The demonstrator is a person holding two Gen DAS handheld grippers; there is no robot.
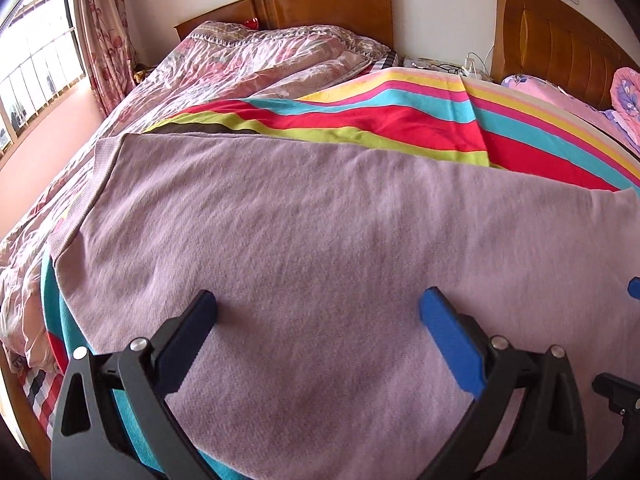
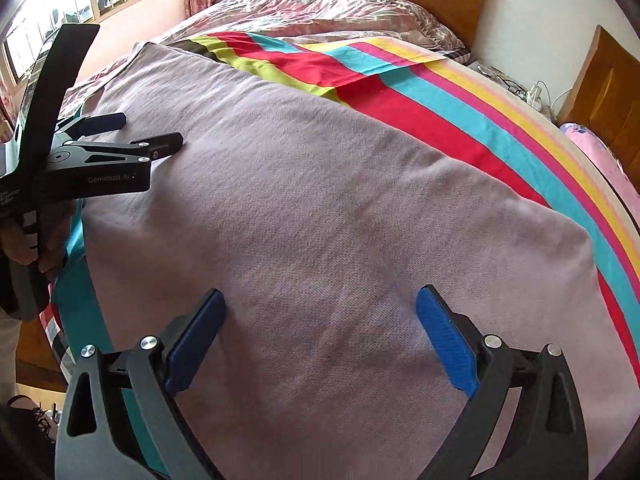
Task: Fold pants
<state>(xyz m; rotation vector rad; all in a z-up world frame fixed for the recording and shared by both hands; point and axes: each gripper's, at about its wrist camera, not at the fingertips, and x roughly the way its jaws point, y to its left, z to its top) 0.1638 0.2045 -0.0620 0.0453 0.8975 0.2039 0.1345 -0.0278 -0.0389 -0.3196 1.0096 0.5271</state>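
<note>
Pale mauve knit pants (image 1: 304,232) lie spread flat over a striped blanket on the bed, and they fill most of the right wrist view (image 2: 320,216) too. A ribbed band (image 1: 80,204) runs along their left edge. My left gripper (image 1: 318,304) hovers just above the cloth near its front, open, with nothing between the blue pads. It also shows from the side in the right wrist view (image 2: 152,132), held by a hand (image 2: 24,248). My right gripper (image 2: 320,304) is open over the cloth, empty. One of its blue fingertips (image 1: 634,286) peeks in at the left wrist view's right edge.
A rainbow-striped blanket (image 1: 400,120) lies under the pants. Behind it a crumpled floral quilt (image 1: 248,64) reaches a wooden headboard (image 1: 320,4). A second bed with pink bedding (image 1: 568,100) stands to the right, cables and glasses (image 2: 516,84) between the beds. A barred window (image 1: 36,68) is left.
</note>
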